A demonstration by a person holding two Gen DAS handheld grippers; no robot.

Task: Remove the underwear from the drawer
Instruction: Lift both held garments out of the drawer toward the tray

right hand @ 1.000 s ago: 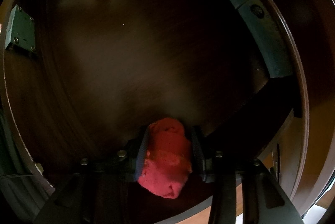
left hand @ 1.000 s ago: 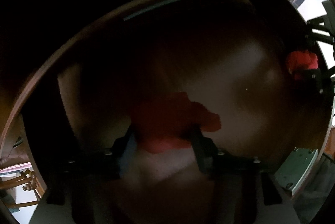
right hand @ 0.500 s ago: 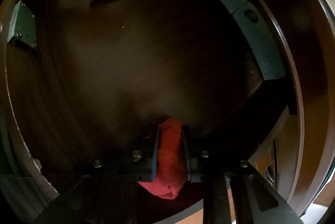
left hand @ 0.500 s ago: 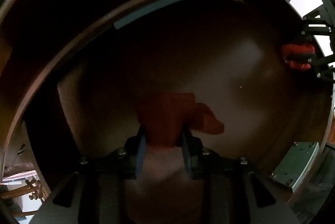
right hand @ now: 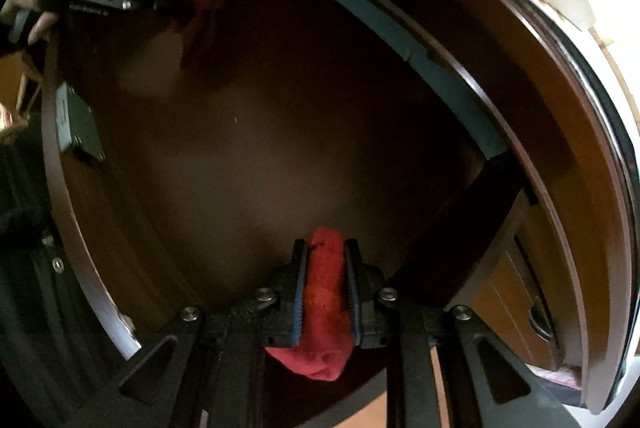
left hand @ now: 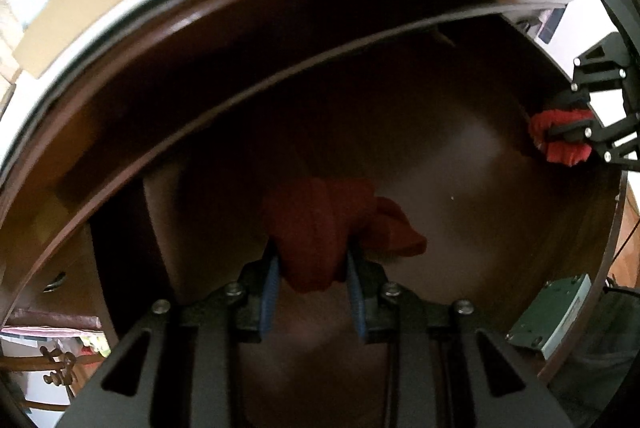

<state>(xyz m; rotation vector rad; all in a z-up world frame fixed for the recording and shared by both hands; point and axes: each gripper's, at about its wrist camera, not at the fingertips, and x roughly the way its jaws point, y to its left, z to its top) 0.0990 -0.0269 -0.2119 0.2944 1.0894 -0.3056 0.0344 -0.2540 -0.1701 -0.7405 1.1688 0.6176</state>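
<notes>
Holding the red underwear [left hand: 316,240] tight, my left gripper [left hand: 314,264] and right gripper [right hand: 326,288] pinch it over the brown drawer [right hand: 240,167].

Left gripper [left hand: 312,260]: both blue-padded fingers [left hand: 269,292] drawn in close, clamped on a fold of red cloth between them. Right gripper [right hand: 326,280]: fingers [right hand: 299,292] nearly parallel, pressed tight against a bunched red piece that protrudes at both ends. In the left wrist view the right gripper [left hand: 568,133] sits at the far right edge, well apart from the left. Each points down into the dark interior.
</notes>
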